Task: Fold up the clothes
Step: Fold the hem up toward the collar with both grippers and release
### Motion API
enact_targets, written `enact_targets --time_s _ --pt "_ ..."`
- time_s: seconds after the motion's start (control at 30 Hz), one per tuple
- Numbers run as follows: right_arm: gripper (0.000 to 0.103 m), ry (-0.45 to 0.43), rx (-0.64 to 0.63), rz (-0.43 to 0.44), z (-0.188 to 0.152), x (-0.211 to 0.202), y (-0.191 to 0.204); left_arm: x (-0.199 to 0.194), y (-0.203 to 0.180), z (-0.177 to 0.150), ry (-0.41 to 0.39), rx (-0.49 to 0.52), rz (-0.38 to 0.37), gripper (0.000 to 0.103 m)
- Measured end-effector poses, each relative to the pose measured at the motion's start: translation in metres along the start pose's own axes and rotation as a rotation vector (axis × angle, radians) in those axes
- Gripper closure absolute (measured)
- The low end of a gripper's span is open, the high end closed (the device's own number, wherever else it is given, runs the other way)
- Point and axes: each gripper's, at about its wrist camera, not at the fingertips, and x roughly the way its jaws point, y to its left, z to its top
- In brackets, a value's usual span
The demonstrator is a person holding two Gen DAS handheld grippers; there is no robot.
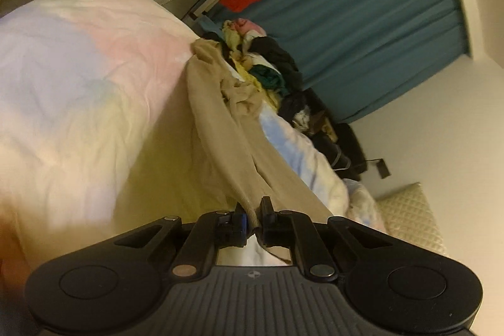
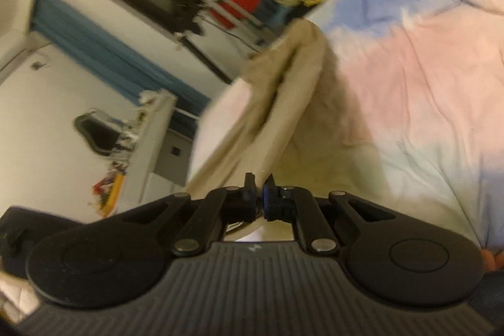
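Both tongs are gripping one beige garment (image 1: pixel 217 115) and holding it stretched over the bed (image 1: pixel 78 68): the left tongs (image 1: pixel 253 210) are closed tight on a ribbed hem or cuff, and the right tongs (image 2: pixel 260 189) are pinched almost shut on another edge of the same cloth (image 2: pixel 274 103). The garment is hanging in long loose folds rather than lying flat, so no finished fold is showing on it; it could be getting spread out or carried over into a fold, and the blurred right view is not settling which. At the far end of the bed a pile (image 1: pixel 261 65) of mixed clothes is lying crumpled, so plenty is seemingly remaining. The garment's long axis is running from the tongs away toward that pile, near end held, far end trailing on the bed.
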Motion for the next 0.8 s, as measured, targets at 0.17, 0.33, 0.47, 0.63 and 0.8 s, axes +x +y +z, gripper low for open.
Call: enact_targets --time_s 0.17,0.33,0.47,0.63,0.8 --pt "0.096 0.014 -0.034 0.052 -0.039 -0.032 -0.003 -0.043 -0.01 -0.029 -0.021 0.021 -0.022 0.095" --pt "0.096 0.027 0.016 0.067 -0.046 -0.018 -0.015 -0.043 -0.007 -0.029 -0.026 0.007 0.001 0.095" --pt "0.096 0.007 0.06 0.051 -0.017 0.015 -0.019 -0.017 -0.014 0.01 -0.046 0.023 0.026 0.095" --pt "0.096 -0.037 0.07 0.018 0.034 0.065 -0.018 0.036 -0.034 0.063 -0.104 0.079 0.079 0.095" --pt "0.096 -0.075 0.087 -0.019 0.077 0.121 -0.028 0.113 -0.041 0.105 -0.156 0.161 0.142 0.094"
